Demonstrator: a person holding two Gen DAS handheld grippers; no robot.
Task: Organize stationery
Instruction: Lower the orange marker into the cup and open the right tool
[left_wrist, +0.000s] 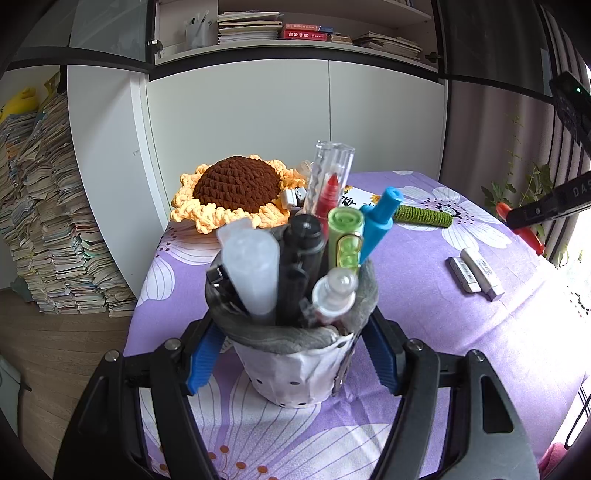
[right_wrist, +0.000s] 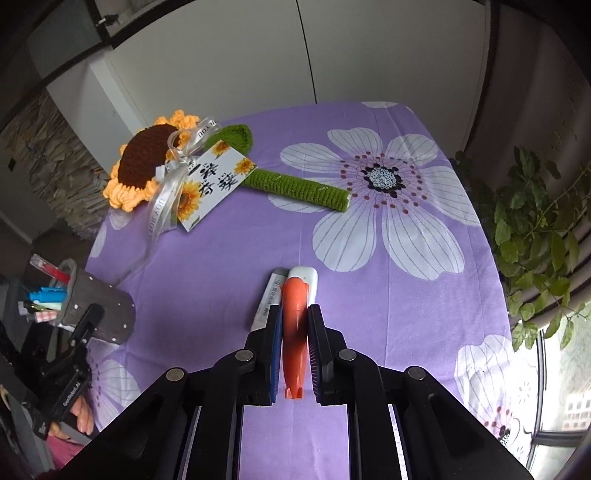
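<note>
You've got white cabinet doors (left_wrist: 288, 110) behind the worktop (right_wrist: 258, 236) with its purple flower-print cloth, and open shelves of books (left_wrist: 314, 31) above them. On the left, paper stacks (left_wrist: 48, 221) pile up from the wood floor (left_wrist: 66, 354). Daylight enters right, past leafy plants (right_wrist: 535, 229).

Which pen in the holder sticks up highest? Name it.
The clear-capped red pen in the pen holder. Its transparent cap rises above the blue pen, green pen and black marker beside it.
</note>
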